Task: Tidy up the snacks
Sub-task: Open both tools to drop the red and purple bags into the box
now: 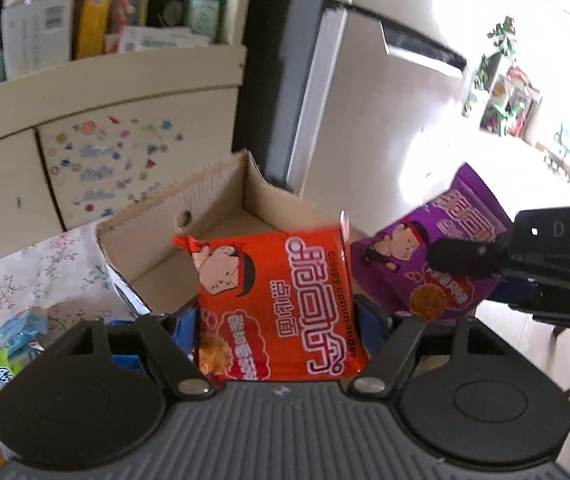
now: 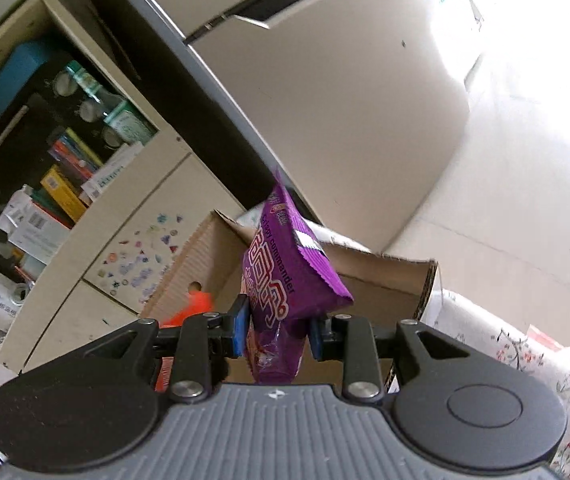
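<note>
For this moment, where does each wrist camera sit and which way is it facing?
Left wrist: on the left gripper, facing down at the open brown cardboard box; its fingers hold an orange snack packet; the right gripper intrudes.
Right wrist: on that gripper, tilted, same direction; its fingers clamp a purple snack packet.
Shared: box, both packets, stickered cream cabinet.

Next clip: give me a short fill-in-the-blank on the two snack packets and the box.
1. The left gripper holds a packet coloured ____.
2. The right gripper holds a packet coloured ____.
3. Both packets hang over an open box made of ____.

Missing words: orange; purple; cardboard
</note>
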Action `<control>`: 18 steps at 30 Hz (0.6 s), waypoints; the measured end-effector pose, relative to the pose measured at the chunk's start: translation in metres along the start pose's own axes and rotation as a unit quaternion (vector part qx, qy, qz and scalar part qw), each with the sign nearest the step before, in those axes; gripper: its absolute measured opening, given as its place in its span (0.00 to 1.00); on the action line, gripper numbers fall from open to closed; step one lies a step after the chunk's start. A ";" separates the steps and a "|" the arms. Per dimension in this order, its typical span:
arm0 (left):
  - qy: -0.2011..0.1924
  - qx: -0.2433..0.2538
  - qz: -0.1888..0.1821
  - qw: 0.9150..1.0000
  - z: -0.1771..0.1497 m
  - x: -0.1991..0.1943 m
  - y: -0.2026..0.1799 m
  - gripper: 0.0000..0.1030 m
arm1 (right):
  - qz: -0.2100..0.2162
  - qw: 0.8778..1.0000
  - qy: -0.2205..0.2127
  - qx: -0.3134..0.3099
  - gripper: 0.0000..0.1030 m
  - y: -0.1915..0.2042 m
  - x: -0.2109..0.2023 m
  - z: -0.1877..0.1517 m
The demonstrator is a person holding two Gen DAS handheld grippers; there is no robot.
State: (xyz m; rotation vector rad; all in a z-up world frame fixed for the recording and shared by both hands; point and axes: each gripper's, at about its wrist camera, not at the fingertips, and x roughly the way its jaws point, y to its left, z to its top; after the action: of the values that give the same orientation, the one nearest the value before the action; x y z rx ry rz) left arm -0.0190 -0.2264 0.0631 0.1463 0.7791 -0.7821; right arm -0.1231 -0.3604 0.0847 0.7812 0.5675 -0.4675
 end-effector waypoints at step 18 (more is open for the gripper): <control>0.003 0.010 0.055 0.998 -0.009 -0.026 0.011 0.95 | 0.051 0.997 0.027 -0.042 0.52 0.017 0.005 -0.011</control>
State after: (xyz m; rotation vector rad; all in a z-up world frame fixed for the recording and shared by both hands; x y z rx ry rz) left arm -0.0284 -0.2003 0.0728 0.2077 0.7627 -0.6852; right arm -0.1124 -0.3425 0.0842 0.7410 0.5916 -0.3268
